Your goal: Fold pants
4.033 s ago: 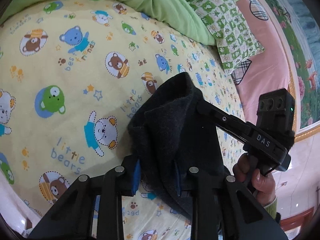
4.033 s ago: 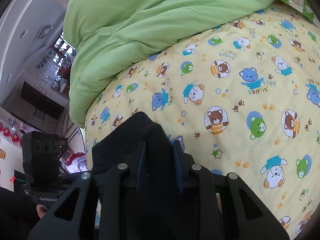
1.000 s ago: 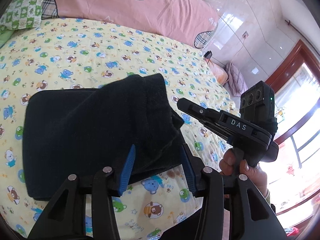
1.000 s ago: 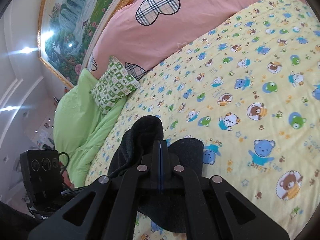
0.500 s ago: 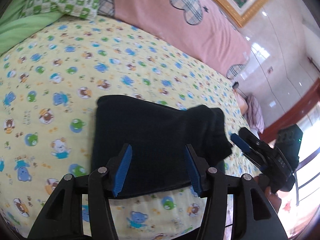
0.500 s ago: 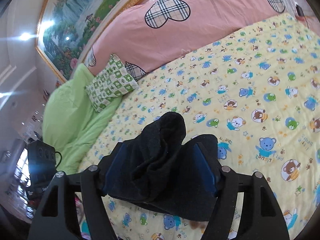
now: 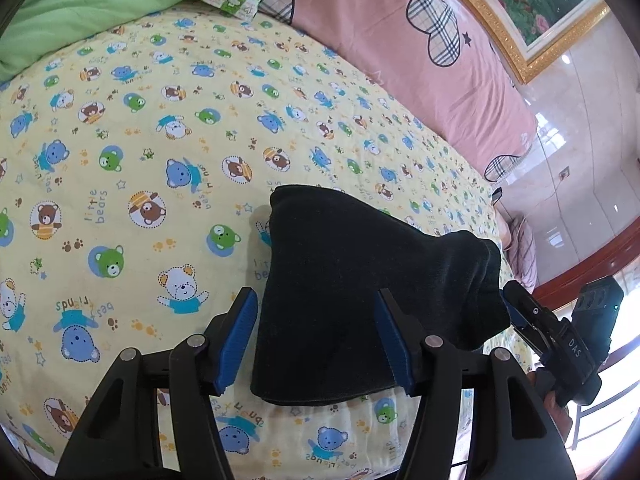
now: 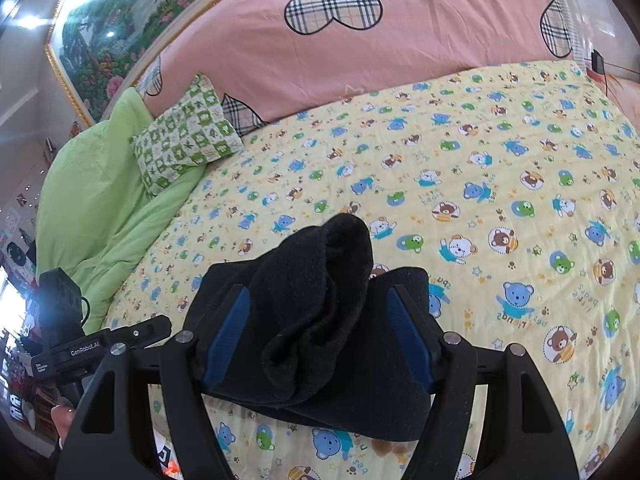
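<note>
The dark navy pants (image 7: pixel 340 300) lie folded in a compact block on the yellow bear-print bedsheet (image 7: pixel 140 140) near the bed's front edge. Their right end is bunched up in a raised lump (image 8: pixel 320 280). My left gripper (image 7: pixel 316 336) is open, its blue-padded jaws standing wide above the pants' near edge. My right gripper (image 8: pixel 320 340) is open too, jaws standing either side of the lump without gripping it. The right gripper also shows in the left wrist view (image 7: pixel 516 312) at the pants' right end, and the left gripper's body shows in the right wrist view (image 8: pixel 120 336).
A pink heart-patterned pillow (image 8: pixel 360 40) lies along the headboard. A green checked pillow (image 8: pixel 184 140) and a green duvet (image 8: pixel 100 200) are at the left. A framed painting (image 8: pixel 120 20) hangs on the wall. The bed's front edge is just below the pants.
Both grippers have let go of the pants and opened wide. The pants went from held up to lying folded on the sheet. The views have pulled back slightly.
</note>
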A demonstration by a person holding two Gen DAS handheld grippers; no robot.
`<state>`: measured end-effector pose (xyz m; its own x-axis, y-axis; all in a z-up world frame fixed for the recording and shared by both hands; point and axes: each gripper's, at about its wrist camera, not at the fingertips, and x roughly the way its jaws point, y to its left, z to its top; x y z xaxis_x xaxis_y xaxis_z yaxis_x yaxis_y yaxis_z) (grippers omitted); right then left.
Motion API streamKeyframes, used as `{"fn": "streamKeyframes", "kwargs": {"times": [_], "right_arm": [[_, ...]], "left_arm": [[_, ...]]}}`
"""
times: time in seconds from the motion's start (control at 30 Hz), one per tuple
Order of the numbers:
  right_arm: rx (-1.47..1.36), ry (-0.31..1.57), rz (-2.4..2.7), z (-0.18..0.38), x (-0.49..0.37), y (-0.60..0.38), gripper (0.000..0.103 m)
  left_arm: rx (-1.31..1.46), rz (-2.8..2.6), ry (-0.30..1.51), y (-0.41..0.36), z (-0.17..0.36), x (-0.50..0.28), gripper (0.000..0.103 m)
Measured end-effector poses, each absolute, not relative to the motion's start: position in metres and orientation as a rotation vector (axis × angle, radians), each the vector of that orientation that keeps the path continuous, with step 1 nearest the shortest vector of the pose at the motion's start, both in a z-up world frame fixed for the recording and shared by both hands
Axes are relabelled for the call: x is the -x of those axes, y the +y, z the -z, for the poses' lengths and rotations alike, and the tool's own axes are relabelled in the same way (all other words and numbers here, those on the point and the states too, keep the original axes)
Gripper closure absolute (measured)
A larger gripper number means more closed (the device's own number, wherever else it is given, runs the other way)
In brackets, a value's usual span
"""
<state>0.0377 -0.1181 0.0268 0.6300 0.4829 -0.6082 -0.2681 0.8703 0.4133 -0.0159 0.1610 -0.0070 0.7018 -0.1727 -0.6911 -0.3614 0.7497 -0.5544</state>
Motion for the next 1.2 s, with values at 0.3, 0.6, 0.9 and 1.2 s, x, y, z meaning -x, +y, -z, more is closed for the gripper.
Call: {"fn": "streamKeyframes", "kwargs": {"times": [0.3, 0.6, 0.9, 1.2], "right_arm": [[-0.285, 0.834, -0.411, -0.016, -0.045, -0.105, 0.031], [-0.285, 0.828, -0.438, -0.012, -0.044, -0.103, 0.056], [-0.334, 0.793, -0.468, -0.011, -0.027, -0.122, 0.086], [-0.415, 0.821, -0.399, 0.015, -0.018, -0.158, 0.077]], "left_arm": [[0.731, -0.103, 0.856, 0.165, 0.02, 0.002, 0.031], [0.719, -0.113, 0.884, 0.168, 0.027, -0.012, 0.029], [0.713, -0.102, 0.905, 0.164, 0.03, -0.022, 0.026], [0.625, -0.077, 0.94, 0.143, 0.036, -0.039, 0.023]]}}
